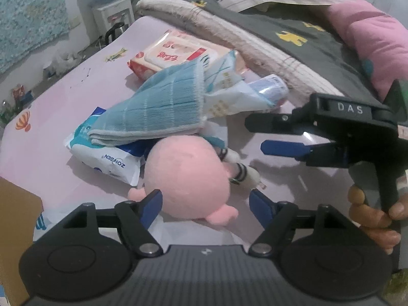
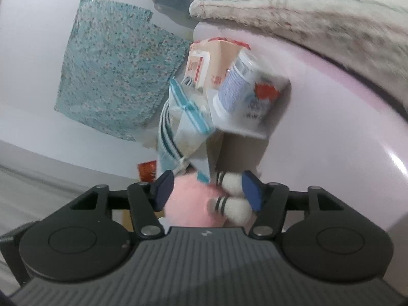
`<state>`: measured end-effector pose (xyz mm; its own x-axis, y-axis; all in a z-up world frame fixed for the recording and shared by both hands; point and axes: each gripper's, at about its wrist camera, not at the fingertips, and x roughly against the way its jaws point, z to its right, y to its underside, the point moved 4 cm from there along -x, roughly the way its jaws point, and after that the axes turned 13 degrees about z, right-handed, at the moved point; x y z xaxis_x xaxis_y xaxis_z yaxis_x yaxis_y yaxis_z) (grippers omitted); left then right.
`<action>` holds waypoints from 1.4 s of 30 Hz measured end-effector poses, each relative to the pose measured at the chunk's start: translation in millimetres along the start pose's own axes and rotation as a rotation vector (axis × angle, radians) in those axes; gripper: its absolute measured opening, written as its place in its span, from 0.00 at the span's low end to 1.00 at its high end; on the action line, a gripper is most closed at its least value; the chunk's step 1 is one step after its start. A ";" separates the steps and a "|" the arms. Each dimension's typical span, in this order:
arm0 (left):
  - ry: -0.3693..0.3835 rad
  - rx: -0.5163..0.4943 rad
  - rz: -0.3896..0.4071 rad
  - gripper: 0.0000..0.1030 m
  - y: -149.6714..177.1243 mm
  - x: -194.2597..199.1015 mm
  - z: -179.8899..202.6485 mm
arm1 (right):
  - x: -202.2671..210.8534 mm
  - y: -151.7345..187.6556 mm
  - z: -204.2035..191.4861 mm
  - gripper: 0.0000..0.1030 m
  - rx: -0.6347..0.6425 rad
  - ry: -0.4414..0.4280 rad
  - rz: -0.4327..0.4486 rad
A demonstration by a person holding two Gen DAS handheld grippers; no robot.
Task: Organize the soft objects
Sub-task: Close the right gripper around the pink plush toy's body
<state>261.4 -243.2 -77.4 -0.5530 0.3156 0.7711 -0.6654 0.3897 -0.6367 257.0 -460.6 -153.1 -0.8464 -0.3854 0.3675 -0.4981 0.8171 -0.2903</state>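
- Here, pink plush toy [image 1: 187, 176] lies on the pink tabletop [image 1: 76, 97], long axis running roughly 11 to 5 o'clock in the left wrist view; round head toward 11, white striped legs [image 1: 242, 172] toward 3.
- Left gripper [image 1: 206, 202] released: blue pads straddle the plush's lower end, not pressing on it.
- Right gripper [image 1: 270, 134] at 3 o'clock of the plush, jaws apart; in its own view the striped legs sit between the pads, contact unclear (blur).
- Folded blue cloth [image 1: 158, 109] at 11 o'clock, draped over a white-blue wipes pack [image 1: 112, 158].
- Red-pink wipes pack [image 1: 168, 56] at 12 o'clock, near the bedding [image 1: 229, 30].
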 end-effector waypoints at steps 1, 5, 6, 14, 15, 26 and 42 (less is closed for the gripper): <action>-0.001 0.001 -0.004 0.74 -0.3 -3.3 -1.1 | -7.5 -1.8 1.1 0.63 0.012 0.009 -0.015; -0.027 -0.001 -0.008 0.80 -2.9 -14.4 -4.2 | -27.1 2.4 -0.5 0.65 0.018 0.000 -0.078; -0.031 -0.001 -0.009 0.81 -3.1 -15.6 -4.3 | -30.6 4.9 -2.8 0.66 0.029 -0.004 -0.095; -0.038 -0.005 -0.011 0.85 -2.9 -17.8 -3.7 | -54.3 22.7 -11.3 0.72 0.025 -0.037 -0.223; -0.041 -0.007 -0.011 0.85 -3.5 -17.4 -3.4 | -53.9 23.7 -10.6 0.72 0.009 -0.043 -0.228; 0.073 0.030 0.004 0.84 -8.5 7.2 14.1 | -6.2 22.9 -4.9 0.68 -0.201 -0.190 -0.224; 0.105 -0.025 0.073 0.78 7.6 51.5 40.2 | 83.7 10.9 0.7 0.69 -0.078 -0.080 -0.052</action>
<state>207.6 -258.8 -42.7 -0.5434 0.4323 0.7196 -0.6118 0.3829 -0.6921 180.6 -484.2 -126.1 -0.8339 -0.4583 0.3076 -0.5280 0.8248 -0.2022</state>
